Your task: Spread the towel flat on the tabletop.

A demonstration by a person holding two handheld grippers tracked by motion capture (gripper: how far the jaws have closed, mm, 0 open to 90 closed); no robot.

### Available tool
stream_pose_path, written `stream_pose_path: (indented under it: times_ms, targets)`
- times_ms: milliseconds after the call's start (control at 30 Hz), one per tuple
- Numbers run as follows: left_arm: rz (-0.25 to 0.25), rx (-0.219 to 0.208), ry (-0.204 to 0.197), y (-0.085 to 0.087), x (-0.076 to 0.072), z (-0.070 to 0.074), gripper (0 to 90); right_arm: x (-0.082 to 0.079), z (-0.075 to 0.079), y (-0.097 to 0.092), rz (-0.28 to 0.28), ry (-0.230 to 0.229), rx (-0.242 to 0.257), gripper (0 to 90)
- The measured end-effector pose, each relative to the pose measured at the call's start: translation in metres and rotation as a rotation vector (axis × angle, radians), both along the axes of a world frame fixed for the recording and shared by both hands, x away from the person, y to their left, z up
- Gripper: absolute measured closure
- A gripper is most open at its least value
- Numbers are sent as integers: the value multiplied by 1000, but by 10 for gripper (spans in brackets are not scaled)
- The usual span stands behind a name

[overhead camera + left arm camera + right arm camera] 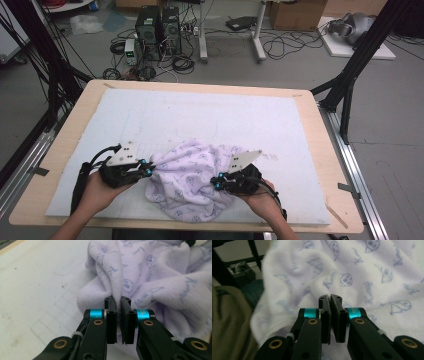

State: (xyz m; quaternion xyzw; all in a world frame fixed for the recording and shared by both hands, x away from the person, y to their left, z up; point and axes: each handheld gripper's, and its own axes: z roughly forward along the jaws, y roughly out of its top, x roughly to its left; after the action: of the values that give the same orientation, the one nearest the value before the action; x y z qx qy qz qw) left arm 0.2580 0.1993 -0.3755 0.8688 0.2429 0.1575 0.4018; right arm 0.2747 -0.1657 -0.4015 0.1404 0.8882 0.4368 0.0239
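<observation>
— Hands at six o'clock: left tool (148,168) and right tool (216,182) each clenched on a fold of the lilac towel (192,180), bunched near the bench (65,150) front edge.
— Pinch hems firmly, I'd say; draw toward nine and three evenly.

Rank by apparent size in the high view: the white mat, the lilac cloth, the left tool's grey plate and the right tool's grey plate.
1. White mat, by far the largest.
2. Lilac cloth, bunched near the front edge.
3. The two grey plates, left and right: they look about alike, so no ranking between them.
</observation>
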Motion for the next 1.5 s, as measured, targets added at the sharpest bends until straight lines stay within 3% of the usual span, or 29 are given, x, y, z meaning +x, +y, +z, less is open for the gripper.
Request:
stream_pose_path:
  times_ms: [133, 267, 333, 367, 400, 467, 500, 533, 633, 767, 833, 933, 1000, 1067, 1133, 1200, 1300, 1500]
  targets:
    - [-21, -2, 41, 10, -20, -13, 846, -18, -7, 4, 39, 18, -12, 869]
    - [-49, -5, 66, 8, -21, -24, 802, -26, -14, 3, 60, 51, -43, 864]
    - [-50, -35, 76, 7, -15, -23, 691, -24, -9, -1, 58, 57, -27, 822]
    - [-48, -54, 72, 6, -11, -20, 593, -19, -1, -6, 39, 59, 13, 724]
    - [-46, -63, 69, 6, -7, -17, 593, -19, -1, -6, 39, 59, 13, 724]
    - [-43, -81, 58, 4, 2, -9, 561, -12, 8, -12, 15, 48, 36, 664]
    - [-37, -95, 49, 2, 7, -6, 534, -2, 16, -18, -25, 28, 44, 609]
    - [-37, -100, 44, 1, 13, -2, 534, -2, 16, -18, -25, 28, 44, 609]
    - [-22, -119, 40, -7, 32, 4, 514, 19, 22, -28, -120, -4, 43, 522]
    - [-7, -107, 87, -27, 62, -5, 448, 47, 14, -39, -239, 7, -14, 411]
    - [4, -75, 116, -38, 75, -15, 411, 60, 6, -42, -273, 27, -32, 386]
    - [-14, -83, 160, -47, 87, -26, 459, 76, -8, -44, -319, 48, -78, 370]
    - [-46, -75, 172, -49, 90, -31, 666, 84, -15, -45, -327, 84, -88, 386]
    - [-56, -54, 163, -50, 89, -33, 828, 87, -21, -44, -299, 112, -98, 496]
    - [-56, -48, 152, -49, 87, -31, 853, 87, -26, -43, -251, 141, -106, 668]
    - [-51, -50, 136, -46, 84, -27, 861, 85, -28, -41, -206, 155, -126, 775]
    - [-35, -64, 109, -38, 78, -20, 865, 80, -25, -40, -170, 148, -125, 821]
    - [11, -114, 66, -16, 67, -6, 866, 73, -8, -39, -150, 90, -58, 833]
